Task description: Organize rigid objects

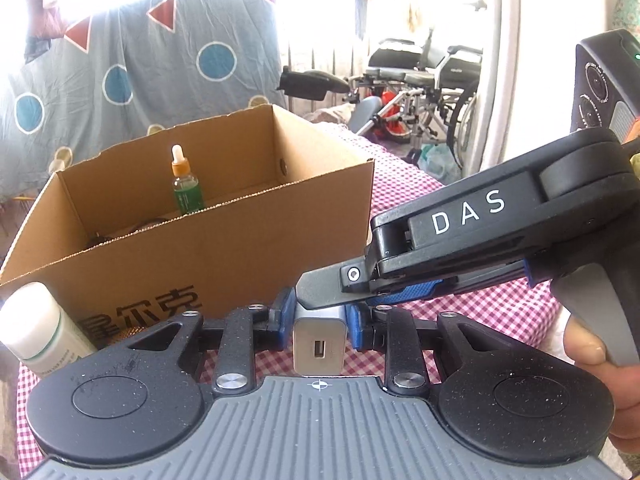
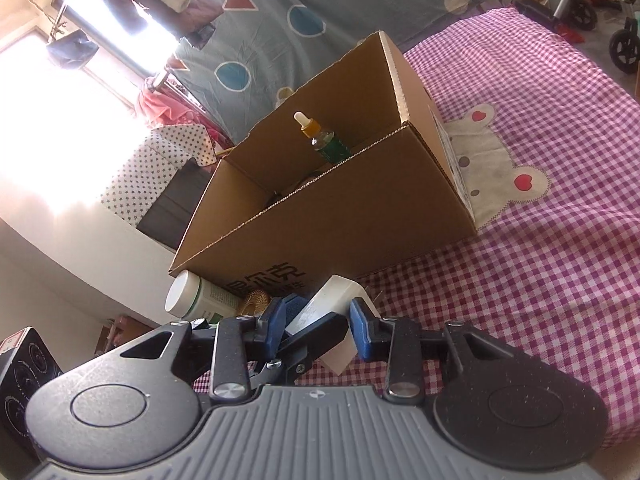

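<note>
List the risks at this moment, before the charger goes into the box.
1. Both grippers crowd the white USB charger: the left gripper is shut on it while the right gripper straddles it, open, so a pull could twist it loose.
2. The cardboard box has a tall near wall; a low carry may hit it.
3. The dropper bottle stands upright inside; a dropped charger might topple it.
</note>
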Action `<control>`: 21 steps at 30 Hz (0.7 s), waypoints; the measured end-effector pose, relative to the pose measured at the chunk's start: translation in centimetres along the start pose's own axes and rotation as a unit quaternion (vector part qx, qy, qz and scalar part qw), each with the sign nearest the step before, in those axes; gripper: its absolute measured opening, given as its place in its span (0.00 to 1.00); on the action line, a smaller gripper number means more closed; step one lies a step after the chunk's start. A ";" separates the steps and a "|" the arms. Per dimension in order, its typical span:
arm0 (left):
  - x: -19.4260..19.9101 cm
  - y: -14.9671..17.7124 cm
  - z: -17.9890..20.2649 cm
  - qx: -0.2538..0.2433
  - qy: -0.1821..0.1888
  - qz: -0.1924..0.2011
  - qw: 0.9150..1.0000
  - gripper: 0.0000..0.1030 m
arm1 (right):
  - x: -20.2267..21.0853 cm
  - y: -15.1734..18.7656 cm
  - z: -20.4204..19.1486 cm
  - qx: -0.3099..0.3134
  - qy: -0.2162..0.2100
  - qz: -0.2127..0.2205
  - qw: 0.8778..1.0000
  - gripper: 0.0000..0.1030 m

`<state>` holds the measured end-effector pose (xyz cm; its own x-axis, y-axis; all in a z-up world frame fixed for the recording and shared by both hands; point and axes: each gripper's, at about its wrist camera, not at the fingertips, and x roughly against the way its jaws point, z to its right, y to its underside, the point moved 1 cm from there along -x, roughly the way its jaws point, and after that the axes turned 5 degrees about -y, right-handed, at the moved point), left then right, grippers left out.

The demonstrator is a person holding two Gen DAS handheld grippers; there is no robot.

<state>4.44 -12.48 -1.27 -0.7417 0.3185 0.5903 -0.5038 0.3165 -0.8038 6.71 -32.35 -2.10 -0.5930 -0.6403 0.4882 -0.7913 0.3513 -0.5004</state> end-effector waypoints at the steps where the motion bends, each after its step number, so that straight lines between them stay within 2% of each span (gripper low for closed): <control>1: -0.1 0.2 0.0 0.000 -0.001 -0.001 1.000 0.25 | -0.1 0.1 0.0 -0.001 0.000 0.000 1.000 0.36; 9: -0.5 0.8 0.1 0.008 0.004 -0.002 1.000 0.25 | -0.4 0.2 0.4 0.001 0.007 0.002 1.000 0.35; 13: -1.2 1.6 0.0 0.012 0.006 -0.019 1.000 0.25 | -0.7 0.2 1.4 -0.013 0.002 0.001 1.000 0.34; 21: -1.7 1.7 -0.6 0.018 0.011 -0.023 1.000 0.25 | 0.6 -0.5 5.0 -0.089 0.002 0.014 0.996 0.35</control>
<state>5.09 -11.97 -3.53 -0.7069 0.3246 0.6285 -0.5532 0.3000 -0.7772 7.47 -36.31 -5.18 -0.6157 -0.6256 0.4792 -0.7880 0.4853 -0.3788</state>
